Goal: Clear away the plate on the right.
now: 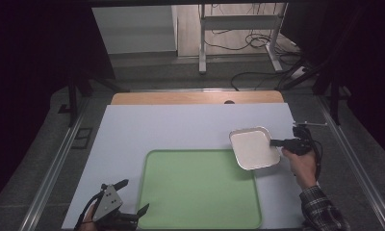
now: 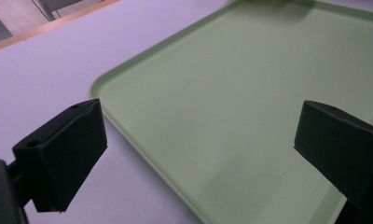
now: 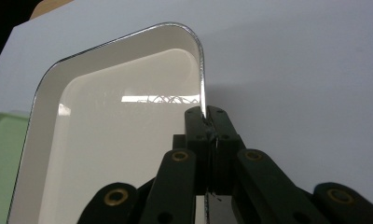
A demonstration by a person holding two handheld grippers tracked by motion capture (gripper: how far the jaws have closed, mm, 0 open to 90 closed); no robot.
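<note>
Nearest, at the desk's front edge: left tool [image 1: 133, 197], jaws wide apart and empty, parked just off the green tray's [image 1: 200, 192] near-left corner. In the left gripper view the two pads [image 2: 63, 154] frame bare tray floor [image 2: 231, 112] with nothing between them.

Farther out, to the right: right tool [image 1: 273, 142] clamped shut on the rim of the white dish [image 1: 254, 148]. In the right gripper view, jaws pinched tight on the thin metal edge [image 3: 202, 93] near a rounded corner. Dish held above the white sheet [image 1: 181, 127], its near-left corner over the tray's far-right corner, the rest beyond the tray edge.

Probable step: carrying the dish onto the tray. To do it well:
- Keep the pinch firm; such a narrow bite on the rim likely lets the dish pivot or sag.
- Hold it level, move slowly, clear the tray's raised lip before lowering.
- Set down flat and well inside the lip, then release.
- Leave the left tool clear of the path, or ready to steady the tray.

Beyond the sheet: wooden desk strip [image 1: 195, 97], then floor cables [image 1: 258, 43].
</note>
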